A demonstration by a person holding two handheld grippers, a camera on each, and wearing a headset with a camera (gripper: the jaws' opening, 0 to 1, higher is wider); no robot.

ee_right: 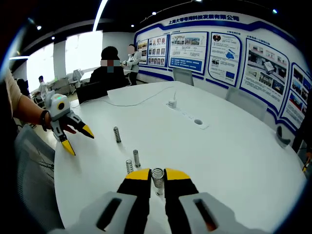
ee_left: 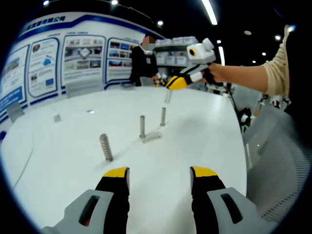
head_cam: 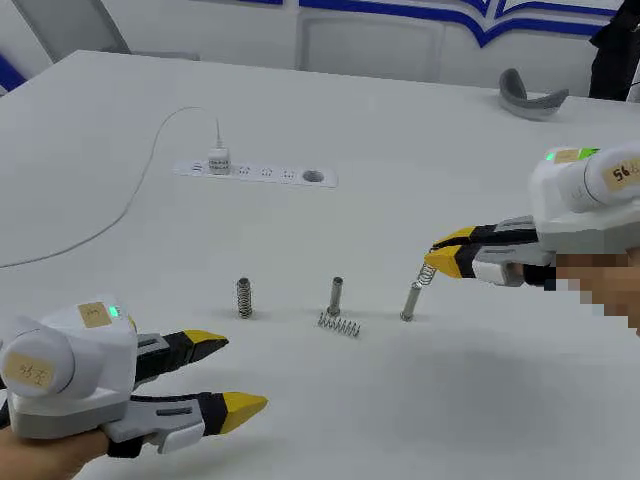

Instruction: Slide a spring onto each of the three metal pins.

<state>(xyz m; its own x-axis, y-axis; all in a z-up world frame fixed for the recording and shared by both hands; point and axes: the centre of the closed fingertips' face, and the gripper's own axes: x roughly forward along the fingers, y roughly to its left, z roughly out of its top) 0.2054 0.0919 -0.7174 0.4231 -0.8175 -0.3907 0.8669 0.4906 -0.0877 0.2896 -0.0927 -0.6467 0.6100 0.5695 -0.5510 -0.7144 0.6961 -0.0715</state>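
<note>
Your right gripper (head_cam: 440, 254) is closed on a spring (head_cam: 427, 272), held tilted just above a bare pin (head_cam: 410, 300), seemingly not yet threaded. If it meets the tip off-axis, it may buckle or pop free. Your left gripper (head_cam: 236, 372) hangs open, empty.

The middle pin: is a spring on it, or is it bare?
Bare. The middle pin stands uncovered; a spring lies flat beside its base.

Power strip (head_cam: 255, 172) on white table (head_cam: 400, 120)
</note>
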